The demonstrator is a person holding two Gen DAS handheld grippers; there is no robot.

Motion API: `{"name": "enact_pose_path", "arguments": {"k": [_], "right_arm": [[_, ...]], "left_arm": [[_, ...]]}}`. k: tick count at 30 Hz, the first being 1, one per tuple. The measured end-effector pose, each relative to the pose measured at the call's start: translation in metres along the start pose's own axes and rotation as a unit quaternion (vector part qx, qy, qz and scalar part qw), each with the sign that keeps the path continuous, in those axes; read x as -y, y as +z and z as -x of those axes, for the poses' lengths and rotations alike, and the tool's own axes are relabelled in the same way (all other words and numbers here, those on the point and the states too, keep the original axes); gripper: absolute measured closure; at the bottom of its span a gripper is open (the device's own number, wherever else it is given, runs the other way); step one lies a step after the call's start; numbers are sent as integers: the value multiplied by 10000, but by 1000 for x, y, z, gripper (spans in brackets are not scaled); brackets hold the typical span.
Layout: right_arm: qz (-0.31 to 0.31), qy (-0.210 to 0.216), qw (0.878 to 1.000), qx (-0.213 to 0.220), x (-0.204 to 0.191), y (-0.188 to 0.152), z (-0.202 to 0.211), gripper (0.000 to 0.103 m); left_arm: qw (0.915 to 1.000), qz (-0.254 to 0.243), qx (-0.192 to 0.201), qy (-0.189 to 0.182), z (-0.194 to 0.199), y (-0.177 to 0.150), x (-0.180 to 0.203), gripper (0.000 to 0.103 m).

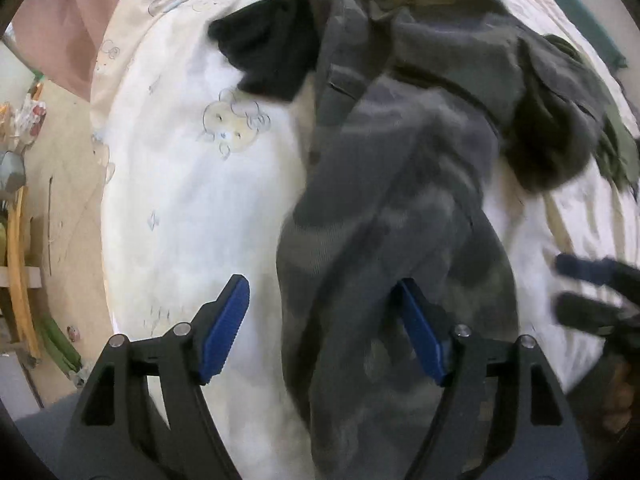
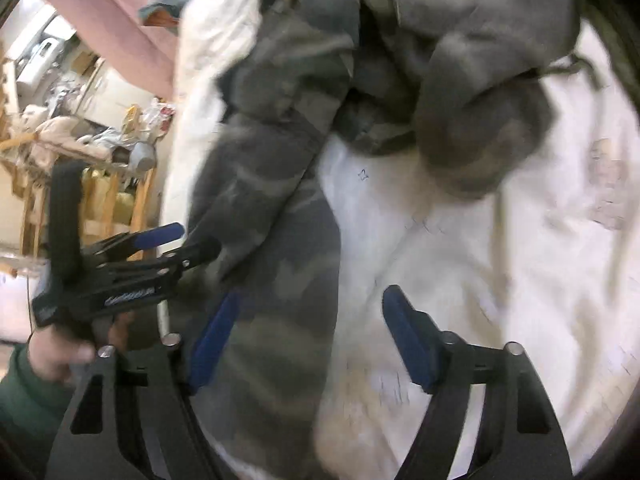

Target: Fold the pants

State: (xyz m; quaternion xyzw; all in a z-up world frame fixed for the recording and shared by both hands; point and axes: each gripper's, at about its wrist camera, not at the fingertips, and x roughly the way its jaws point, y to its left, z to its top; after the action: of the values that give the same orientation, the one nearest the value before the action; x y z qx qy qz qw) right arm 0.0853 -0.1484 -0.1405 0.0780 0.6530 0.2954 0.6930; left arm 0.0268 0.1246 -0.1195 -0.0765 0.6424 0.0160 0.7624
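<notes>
Camouflage pants lie crumpled on a white bedsheet, one leg running down toward me. My left gripper is open, its blue pads either side of the leg's left edge, just above the cloth. In the right wrist view the same pants stretch from top centre to the bottom. My right gripper is open, its left pad over the leg and its right pad over the sheet. The left gripper also shows in the right wrist view, open beside the leg. The right gripper shows at the left view's right edge, open.
A black garment lies on the sheet beyond the pants. A pink curtain hangs at the back left. Wooden furniture with clutter stands left of the bed. The bed's edge runs down the left side, with bare floor beyond.
</notes>
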Motion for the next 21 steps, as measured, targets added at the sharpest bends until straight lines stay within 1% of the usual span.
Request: {"name": "enact_pose_path", "arguments": {"k": [1,2,3,4,5,7,8,9,10,11,12,13,14,15,16,17,18,20,21], "right_arm": [[28,-90,9999,-62,-3,5,-14,36],[66,-157,9997,-155,-4,5,-27,42],[85,-135,9994,-291,-5,5,-41,62],[128,-144,9990,-396,-6,4,-50,90],[234,-202,9983,-501,-9,1,-57,99],[518,-225,9970,-536,-18,-5,-52,100],[620,-160,9965,-537,-23,-9,-44,101],[616,-39,9965,-571,-25,-13,-36,101],[560,102,9963,-640,-26,-18,-27,101],[530,259,9951,-789,-27,-24,-24,101],[598,384,9920,-1040,-28,-34,-21,100],[614,455,9884,-1309,-28,-45,-25,96],[535,444,9862,-1499,-24,-53,-29,93],[445,304,9866,-1543,-19,-57,-31,82],[296,84,9881,-1506,-11,-58,-28,56],[156,34,9881,-1532,-7,-57,-26,44],[-106,78,9882,-1528,2,-54,-20,35],[-267,1,9926,-1183,12,-46,0,35],[-266,-59,9949,-969,16,-41,11,35]], "left_arm": [[9999,38,49,-114,-1,1,-1,34],[9995,33,95,-291,1,0,-3,42],[9990,-56,95,-428,0,1,-1,70],[9989,-127,36,-445,-3,2,3,94],[9986,-158,-1,-499,-3,2,5,99],[9970,-170,177,-741,8,-2,8,99],[9945,-235,300,-972,18,-5,11,99],[9904,-339,410,-1274,30,-8,15,99],[9833,-485,598,-1647,46,-13,20,99],[9720,-737,808,-2081,64,-20,28,99],[9625,-1009,900,-2351,76,-26,36,97],[9586,-1207,910,-2414,82,-30,43,95],[9579,-1287,862,-2419,83,-32,45,94],[9575,-1349,709,-2447,79,-33,48,78],[9579,-1358,437,-2493,69,-33,50,47],[9605,-1274,206,-2465,58,-31,49,35],[9661,-1021,96,-2368,50,-29,41,32],[9698,-667,85,-2344,48,-26,25,32],[9715,-370,188,-2335,48,-20,11,32]]}}
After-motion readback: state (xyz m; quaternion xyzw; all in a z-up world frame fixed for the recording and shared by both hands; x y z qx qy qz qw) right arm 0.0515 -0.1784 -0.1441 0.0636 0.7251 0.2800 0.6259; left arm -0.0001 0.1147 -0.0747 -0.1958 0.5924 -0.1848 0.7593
